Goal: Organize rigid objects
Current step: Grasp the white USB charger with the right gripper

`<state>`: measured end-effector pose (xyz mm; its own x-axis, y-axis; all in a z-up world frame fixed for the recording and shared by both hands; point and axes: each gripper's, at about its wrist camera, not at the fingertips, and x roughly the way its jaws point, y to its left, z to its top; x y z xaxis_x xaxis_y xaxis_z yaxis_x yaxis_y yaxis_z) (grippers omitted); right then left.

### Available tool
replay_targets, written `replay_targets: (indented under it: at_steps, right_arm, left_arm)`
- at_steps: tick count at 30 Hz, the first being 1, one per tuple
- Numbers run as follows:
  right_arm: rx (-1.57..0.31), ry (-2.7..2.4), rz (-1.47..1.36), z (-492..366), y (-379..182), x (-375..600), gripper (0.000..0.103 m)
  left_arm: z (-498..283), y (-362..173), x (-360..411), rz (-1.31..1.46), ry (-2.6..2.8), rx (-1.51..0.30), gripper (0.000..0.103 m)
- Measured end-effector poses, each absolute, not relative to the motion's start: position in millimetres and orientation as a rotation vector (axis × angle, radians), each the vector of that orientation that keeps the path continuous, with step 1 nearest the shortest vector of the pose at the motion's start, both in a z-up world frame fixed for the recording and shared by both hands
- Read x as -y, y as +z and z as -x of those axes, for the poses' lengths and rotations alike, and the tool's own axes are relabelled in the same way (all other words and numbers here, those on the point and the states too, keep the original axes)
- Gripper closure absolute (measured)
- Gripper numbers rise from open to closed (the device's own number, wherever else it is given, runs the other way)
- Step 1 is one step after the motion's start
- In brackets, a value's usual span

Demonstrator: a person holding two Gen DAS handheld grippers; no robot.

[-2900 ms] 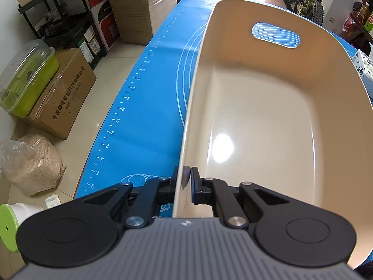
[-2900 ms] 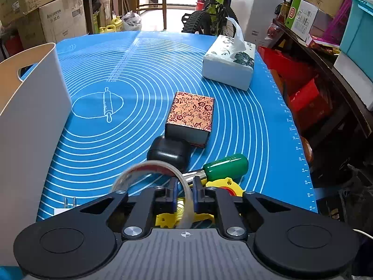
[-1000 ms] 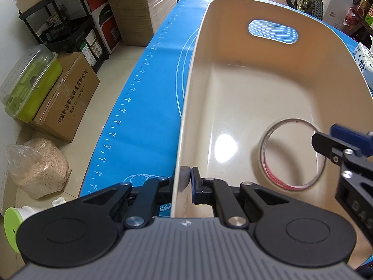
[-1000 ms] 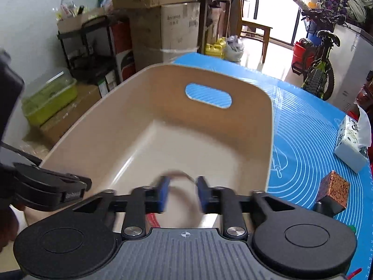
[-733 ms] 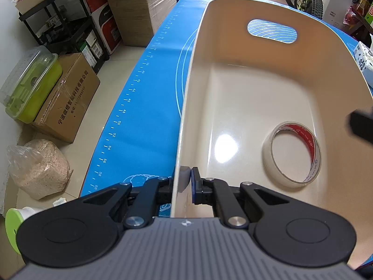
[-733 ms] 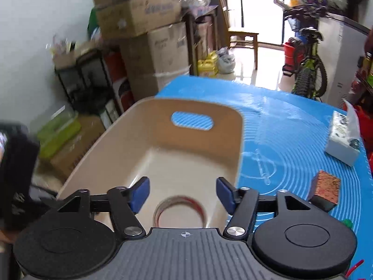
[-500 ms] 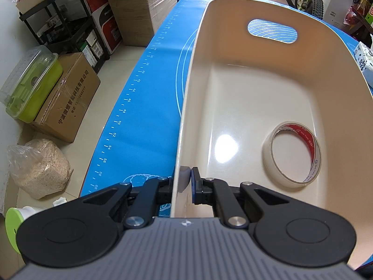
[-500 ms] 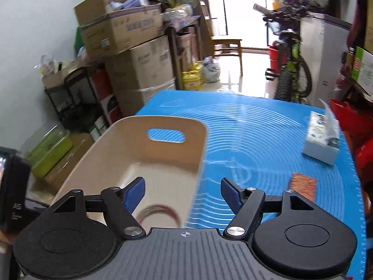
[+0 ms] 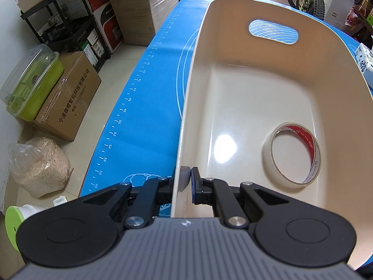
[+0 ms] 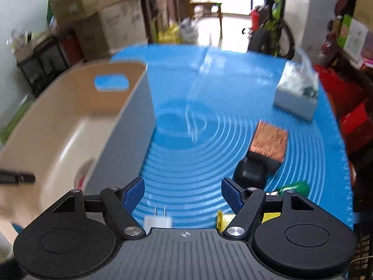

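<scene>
Your left gripper (image 9: 185,182) is clamped on the near wall of the cream bin (image 9: 256,9), so hold it there to steady the bin. Tape roll (image 9: 291,155) is already inside, lying on the floor at about 3 o'clock of the left view.

Right gripper (image 10: 183,194) is spread wide with nothing between the jaws, over the blue mat (image 10: 209,74) beside the bin. This view is motion-blurred, so slow down before you commit.

Remaining items sit around 3 to 4 o'clock:
- patterned box (image 10: 270,141)
- black case (image 10: 250,173), touching it
- green-handled tool (image 10: 295,186)
- white plug (image 10: 158,221), at 6 o'clock just under the jaws

Probably grab the plug first since it's nearest. Square the jaws across its body, not the prongs.
</scene>
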<state>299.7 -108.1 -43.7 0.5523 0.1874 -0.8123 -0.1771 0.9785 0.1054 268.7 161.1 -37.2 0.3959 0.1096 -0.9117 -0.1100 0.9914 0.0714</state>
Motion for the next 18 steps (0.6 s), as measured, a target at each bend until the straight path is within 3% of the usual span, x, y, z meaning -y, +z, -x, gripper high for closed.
replay_targets:
  at_steps: [13,18]
  right_arm:
    - [-1.102,0.331,0.075,-299.4,-88.9,90.7,0.029]
    - [-1.113,0.349,0.086,-296.4,-97.6,84.0,0.039]
  left_arm:
    - [-269.3,-38.2,-161.1,0.003,0.139,-1.158,0.093]
    - [-269.3,-38.2,-161.1,0.004,0.139,-1.158,0.093]
